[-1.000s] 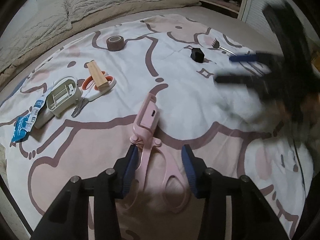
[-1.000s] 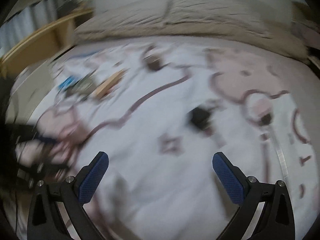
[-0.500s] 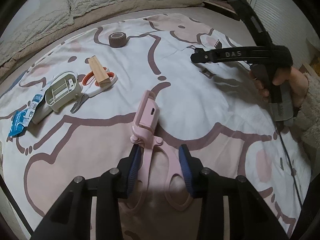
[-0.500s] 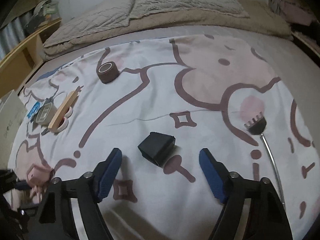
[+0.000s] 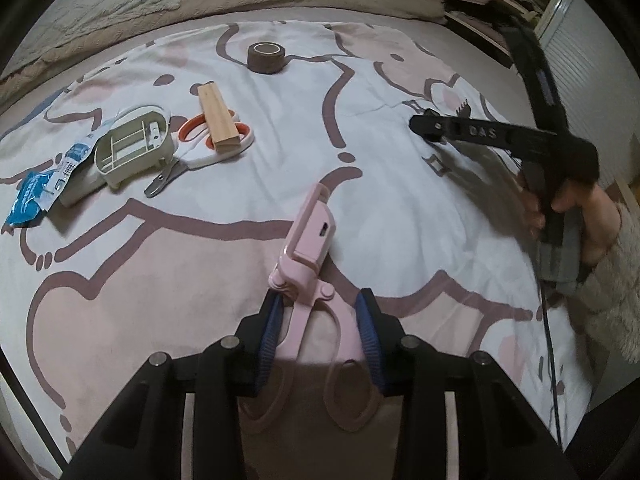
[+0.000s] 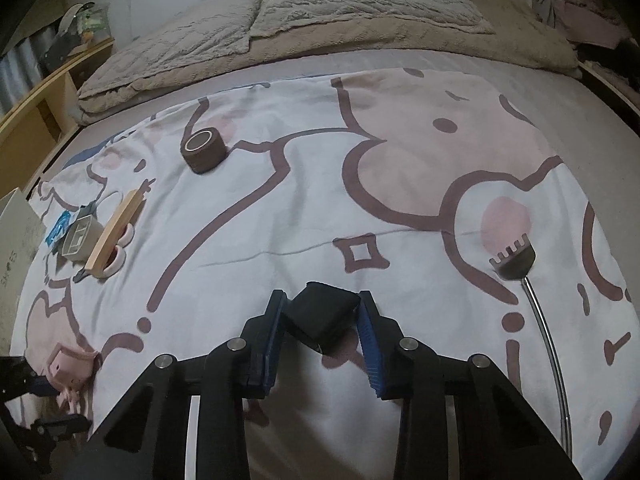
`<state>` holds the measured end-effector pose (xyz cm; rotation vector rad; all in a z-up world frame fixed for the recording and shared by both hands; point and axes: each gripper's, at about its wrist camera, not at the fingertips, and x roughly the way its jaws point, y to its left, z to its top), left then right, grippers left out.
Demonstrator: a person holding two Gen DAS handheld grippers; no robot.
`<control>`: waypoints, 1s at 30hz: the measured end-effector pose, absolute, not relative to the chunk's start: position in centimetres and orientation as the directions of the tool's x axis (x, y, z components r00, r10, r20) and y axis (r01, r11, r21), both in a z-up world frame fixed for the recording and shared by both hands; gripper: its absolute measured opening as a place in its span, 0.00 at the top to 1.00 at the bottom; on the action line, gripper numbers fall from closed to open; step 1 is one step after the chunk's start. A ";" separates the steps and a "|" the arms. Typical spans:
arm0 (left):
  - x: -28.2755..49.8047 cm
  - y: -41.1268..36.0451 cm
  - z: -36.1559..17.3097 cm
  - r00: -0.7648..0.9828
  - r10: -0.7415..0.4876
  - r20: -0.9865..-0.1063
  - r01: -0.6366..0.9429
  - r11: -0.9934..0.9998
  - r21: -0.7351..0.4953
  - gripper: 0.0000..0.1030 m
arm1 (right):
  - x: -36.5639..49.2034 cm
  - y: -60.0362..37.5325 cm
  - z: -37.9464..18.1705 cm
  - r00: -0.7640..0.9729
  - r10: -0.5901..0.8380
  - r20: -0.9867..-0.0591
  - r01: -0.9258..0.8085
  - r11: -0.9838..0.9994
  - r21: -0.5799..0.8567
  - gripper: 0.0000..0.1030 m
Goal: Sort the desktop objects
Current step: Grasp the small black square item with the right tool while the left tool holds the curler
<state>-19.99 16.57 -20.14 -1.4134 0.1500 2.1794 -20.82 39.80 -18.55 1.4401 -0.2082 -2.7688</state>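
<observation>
Pink scissors (image 5: 316, 300): capped blade pointing away, handles pinched between my left tool (image 5: 320, 330) pads.
Black box (image 6: 322, 316): small, tilted on one corner, squeezed in my right tool (image 6: 322, 326).
Brown tape roll (image 6: 203, 150): lying flat, far side of the bed.
Wooden block (image 5: 217, 118): lying across orange-handled scissors (image 5: 200, 142).
Cream tray (image 5: 134, 144): beside those scissors, resting on blue packets (image 5: 36, 192).
Metal back scratcher (image 6: 520, 276): right of the box.

On the printed blanket (image 6: 400, 184) lie two pairs of scissors, one pink (image 5: 308, 280) and one orange-handled (image 5: 208, 146). There is one brown tape roll (image 5: 267, 57), one wooden block (image 5: 217, 118), one black box (image 6: 323, 316), one metal back scratcher (image 6: 520, 276), one cream plastic caddy (image 5: 134, 148) and one blue packet (image 5: 30, 196). Two pillows (image 6: 360, 0) sit at the head of the bed.
</observation>
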 end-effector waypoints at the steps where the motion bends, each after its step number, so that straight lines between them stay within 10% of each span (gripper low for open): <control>1: -19.9 16.7 -20.1 -0.312 0.366 -0.877 -0.490 -0.853 -0.182 0.67 | -20.6 39.7 -18.5 -0.578 -0.081 -0.812 -0.045 -0.991 0.130 0.66; 30: -19.9 15.4 -16.5 -0.424 0.359 -0.831 -0.468 -0.873 -0.138 0.69 | -15.5 32.0 -15.4 -0.566 -0.313 -0.763 0.220 -0.949 0.226 0.66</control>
